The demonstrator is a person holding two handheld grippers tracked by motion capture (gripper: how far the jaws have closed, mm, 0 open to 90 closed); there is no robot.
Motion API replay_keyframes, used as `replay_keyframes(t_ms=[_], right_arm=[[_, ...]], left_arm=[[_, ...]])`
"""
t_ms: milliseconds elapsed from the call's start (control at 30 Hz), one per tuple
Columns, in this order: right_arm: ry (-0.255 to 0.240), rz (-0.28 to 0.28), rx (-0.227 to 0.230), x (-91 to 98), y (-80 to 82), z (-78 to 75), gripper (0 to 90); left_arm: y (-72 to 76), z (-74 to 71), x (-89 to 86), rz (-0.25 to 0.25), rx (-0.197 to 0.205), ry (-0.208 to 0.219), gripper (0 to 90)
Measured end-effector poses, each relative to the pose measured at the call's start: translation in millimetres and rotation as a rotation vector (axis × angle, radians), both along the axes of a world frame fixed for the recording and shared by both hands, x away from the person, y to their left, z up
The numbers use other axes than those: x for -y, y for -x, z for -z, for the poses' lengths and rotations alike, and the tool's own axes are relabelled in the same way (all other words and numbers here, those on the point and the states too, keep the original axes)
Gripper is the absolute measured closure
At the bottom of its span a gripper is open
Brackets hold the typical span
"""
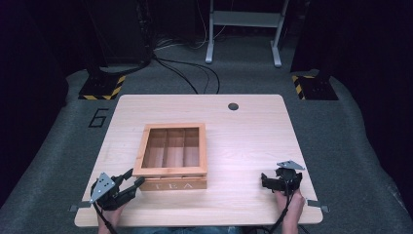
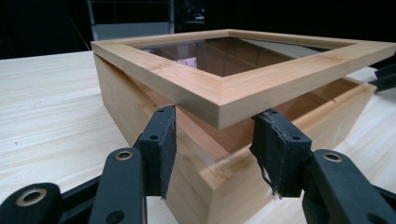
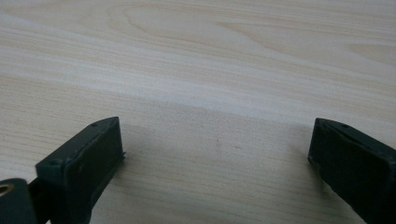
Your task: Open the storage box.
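On the left, the left gripper (image 1: 130, 184) sits at the near-left corner of the light wooden tea box (image 1: 171, 184) in the middle of the pale wood tabletop (image 1: 253, 141). Its fingers (image 2: 161, 140) straddle that corner under the slightly raised glass-paned wooden lid (image 2: 261, 86), apart, not pressing it. On the right, the right gripper (image 1: 267, 181) rests low over bare tabletop, fingers (image 3: 86, 161) spread wide, holding nothing.
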State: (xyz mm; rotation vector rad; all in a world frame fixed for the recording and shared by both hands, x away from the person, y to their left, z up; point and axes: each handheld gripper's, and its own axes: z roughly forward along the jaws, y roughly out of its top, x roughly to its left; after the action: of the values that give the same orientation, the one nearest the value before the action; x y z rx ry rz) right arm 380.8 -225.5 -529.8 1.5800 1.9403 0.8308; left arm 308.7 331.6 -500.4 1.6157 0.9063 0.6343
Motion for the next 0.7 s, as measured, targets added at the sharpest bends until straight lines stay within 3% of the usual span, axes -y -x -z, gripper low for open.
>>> replay_keyframes(t_ms=[700], right_arm=[[-0.003, 0.004, -0.004, -0.2, 0.2, -0.2, 2.6]], left_arm=[[-22.6, -21.6, 1.5, -0.046, 0.064, 0.025, 43.4]])
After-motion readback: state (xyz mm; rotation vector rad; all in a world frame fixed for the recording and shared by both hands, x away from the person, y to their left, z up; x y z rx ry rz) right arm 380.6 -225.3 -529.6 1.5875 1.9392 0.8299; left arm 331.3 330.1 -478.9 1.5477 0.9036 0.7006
